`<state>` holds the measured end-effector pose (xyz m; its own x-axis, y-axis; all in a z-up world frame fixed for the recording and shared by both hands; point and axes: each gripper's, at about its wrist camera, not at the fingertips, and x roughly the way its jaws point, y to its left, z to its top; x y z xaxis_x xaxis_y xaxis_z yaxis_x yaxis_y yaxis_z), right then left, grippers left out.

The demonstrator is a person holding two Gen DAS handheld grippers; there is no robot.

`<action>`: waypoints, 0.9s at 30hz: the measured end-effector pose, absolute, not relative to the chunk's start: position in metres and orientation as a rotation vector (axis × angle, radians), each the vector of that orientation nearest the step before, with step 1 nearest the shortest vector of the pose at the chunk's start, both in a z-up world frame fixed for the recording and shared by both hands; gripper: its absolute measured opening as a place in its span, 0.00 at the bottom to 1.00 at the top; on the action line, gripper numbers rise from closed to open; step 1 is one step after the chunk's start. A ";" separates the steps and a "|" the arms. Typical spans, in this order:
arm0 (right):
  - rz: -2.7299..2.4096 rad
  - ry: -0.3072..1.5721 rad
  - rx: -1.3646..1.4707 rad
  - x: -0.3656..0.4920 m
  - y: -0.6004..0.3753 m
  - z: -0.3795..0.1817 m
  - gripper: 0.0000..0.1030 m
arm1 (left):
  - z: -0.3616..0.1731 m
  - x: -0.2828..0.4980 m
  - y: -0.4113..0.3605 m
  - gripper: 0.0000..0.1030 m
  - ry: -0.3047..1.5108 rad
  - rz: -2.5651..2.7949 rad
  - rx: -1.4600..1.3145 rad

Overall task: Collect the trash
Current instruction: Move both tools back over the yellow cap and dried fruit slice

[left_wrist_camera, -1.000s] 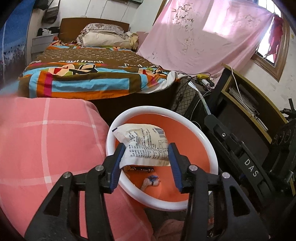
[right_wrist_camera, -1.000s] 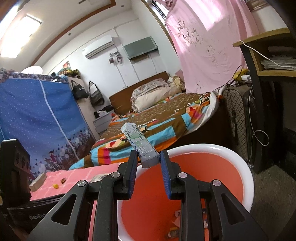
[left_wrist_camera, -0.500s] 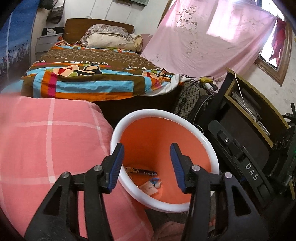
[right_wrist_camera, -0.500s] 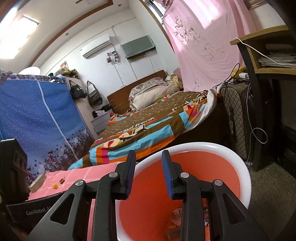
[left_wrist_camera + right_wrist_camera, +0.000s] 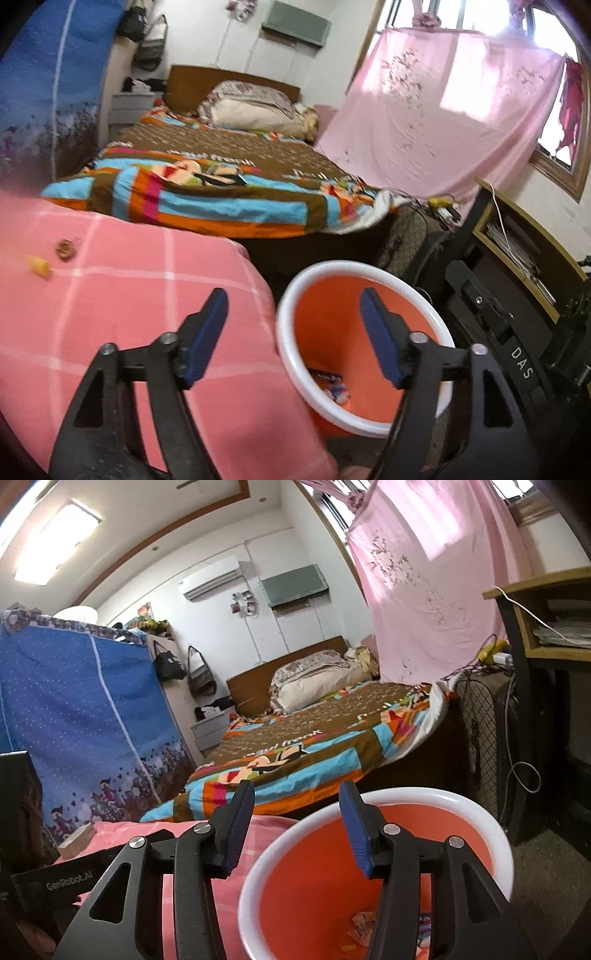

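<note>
Both tools have dropped their wrappers since the earlier frames. Pink checked table [image 5: 122,295] adjoins orange white-rimmed plastic bin [image 5: 295,295] containing wrapper scraps [image 5: 364,925]. Left tool [image 5: 291,328], right tool [image 5: 297,825]: jaws just opened, released, empty.

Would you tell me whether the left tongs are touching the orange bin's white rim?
Cannot tell. In the left wrist view the left tongs overlap the bin's rim, showing neither contact nor gap.

bin [image 5: 495,834]: bottom edge cuts off the near rim
scraps [image 5: 334,384]: half hidden behind the rim, kind unclear
two bits [image 5: 51,258] (on pink cloth): blurred, unidentifiable
</note>
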<state>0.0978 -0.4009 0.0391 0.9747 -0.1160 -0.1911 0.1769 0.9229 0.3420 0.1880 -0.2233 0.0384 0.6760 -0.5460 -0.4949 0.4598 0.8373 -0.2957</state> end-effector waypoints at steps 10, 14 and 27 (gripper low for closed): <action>-0.107 0.133 0.340 0.113 -0.369 0.048 0.79 | 0.053 0.185 -0.166 1.00 0.427 -0.353 -0.143; -0.083 0.084 0.337 0.118 -0.352 0.053 1.00 | 0.058 0.182 -0.141 1.00 0.368 -0.309 -0.159; 0.049 -0.067 0.213 0.129 -0.283 0.072 1.00 | 0.066 0.164 -0.060 1.00 0.168 -0.136 -0.172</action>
<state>0.1290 -0.2831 0.0717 0.9966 0.0417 0.0717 -0.0559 0.9762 0.2096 0.1642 -0.0601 0.0656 0.9767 -0.1485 -0.1546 0.1197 0.9761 -0.1813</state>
